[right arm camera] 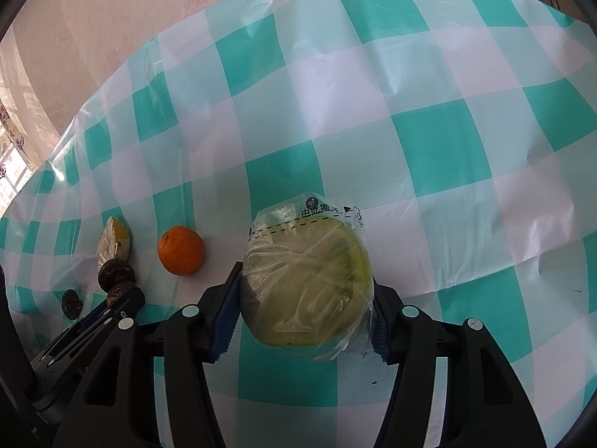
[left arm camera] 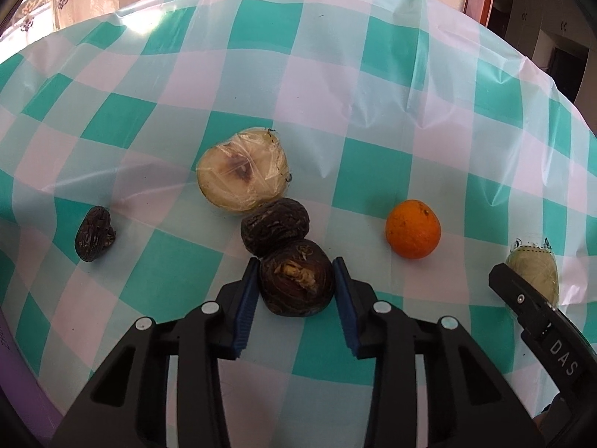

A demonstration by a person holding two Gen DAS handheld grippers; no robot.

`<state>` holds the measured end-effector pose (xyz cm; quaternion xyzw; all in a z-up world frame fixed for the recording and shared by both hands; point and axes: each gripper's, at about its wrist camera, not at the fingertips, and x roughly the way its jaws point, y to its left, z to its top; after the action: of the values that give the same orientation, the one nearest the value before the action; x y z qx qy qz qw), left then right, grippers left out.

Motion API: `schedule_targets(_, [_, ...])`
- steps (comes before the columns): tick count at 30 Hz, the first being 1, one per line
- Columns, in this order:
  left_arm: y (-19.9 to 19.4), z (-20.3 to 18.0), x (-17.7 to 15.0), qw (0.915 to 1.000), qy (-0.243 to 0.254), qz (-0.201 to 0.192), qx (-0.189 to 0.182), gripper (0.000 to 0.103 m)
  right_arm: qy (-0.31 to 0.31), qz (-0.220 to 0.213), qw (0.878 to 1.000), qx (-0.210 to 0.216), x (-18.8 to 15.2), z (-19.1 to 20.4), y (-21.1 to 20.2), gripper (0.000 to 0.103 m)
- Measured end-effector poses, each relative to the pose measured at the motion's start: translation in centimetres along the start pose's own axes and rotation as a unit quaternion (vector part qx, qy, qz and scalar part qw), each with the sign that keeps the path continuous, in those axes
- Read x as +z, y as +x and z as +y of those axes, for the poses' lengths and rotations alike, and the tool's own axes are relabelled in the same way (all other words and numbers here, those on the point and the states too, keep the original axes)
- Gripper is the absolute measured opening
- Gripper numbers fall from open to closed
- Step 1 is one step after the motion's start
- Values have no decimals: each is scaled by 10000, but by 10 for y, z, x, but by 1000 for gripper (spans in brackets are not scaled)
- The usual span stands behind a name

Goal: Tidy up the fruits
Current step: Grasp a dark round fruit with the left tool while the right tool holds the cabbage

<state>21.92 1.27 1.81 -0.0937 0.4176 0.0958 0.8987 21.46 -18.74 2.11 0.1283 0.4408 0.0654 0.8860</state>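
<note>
In the left wrist view my left gripper (left arm camera: 296, 267) straddles a dark wrinkled fruit (left arm camera: 296, 280) on the checked tablecloth; both blue pads touch its sides. A second dark fruit (left arm camera: 275, 227) touches it behind, then a plastic-wrapped cut half fruit (left arm camera: 241, 171). A smaller dark fruit (left arm camera: 94, 238) lies left, an orange (left arm camera: 413, 228) right. In the right wrist view my right gripper (right arm camera: 306, 283) is shut on a wrapped green half fruit (right arm camera: 308, 280), which rests on the cloth. The orange (right arm camera: 181, 250) and the left gripper (right arm camera: 123, 298) lie to its left.
The green-and-white checked plastic tablecloth (left arm camera: 335, 93) covers the round table, with wrinkles at the right. A pale wall (right arm camera: 93, 37) stands behind the table's far edge. A purple rim (left arm camera: 22, 384) runs along the near left edge.
</note>
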Motion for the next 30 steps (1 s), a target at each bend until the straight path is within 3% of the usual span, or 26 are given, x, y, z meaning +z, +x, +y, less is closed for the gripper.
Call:
schedule_targets(4, [-3,9,1,9997,-161,-108,-170,39,-12,0,10000,-28,0,2,-1,57])
schedule_targets(9, [-18,18,1,9969,-220,-377,-651,39,-57,8,9999,-100,-1,6,2,57])
schedule_targets(13, [-22,20,-1,9966,-176,-371,-717,39,-58,3,9998,-170,-1,9,4,57])
schedule_targets(18, [-24,25,-7,9956,-200,-202,-888,39,113,-172,9997,138,-4,3,-2,57])
schedule_targets(24, [-36,53,-37,9934,-477,10,-1047,39,-21,-135,9995,279,-14,9,-9,57])
schedule_targets(30, [-50,53,-61,9938,-365,-25,-1048,39,-136,-136,9992,342,-40,23,-29,57])
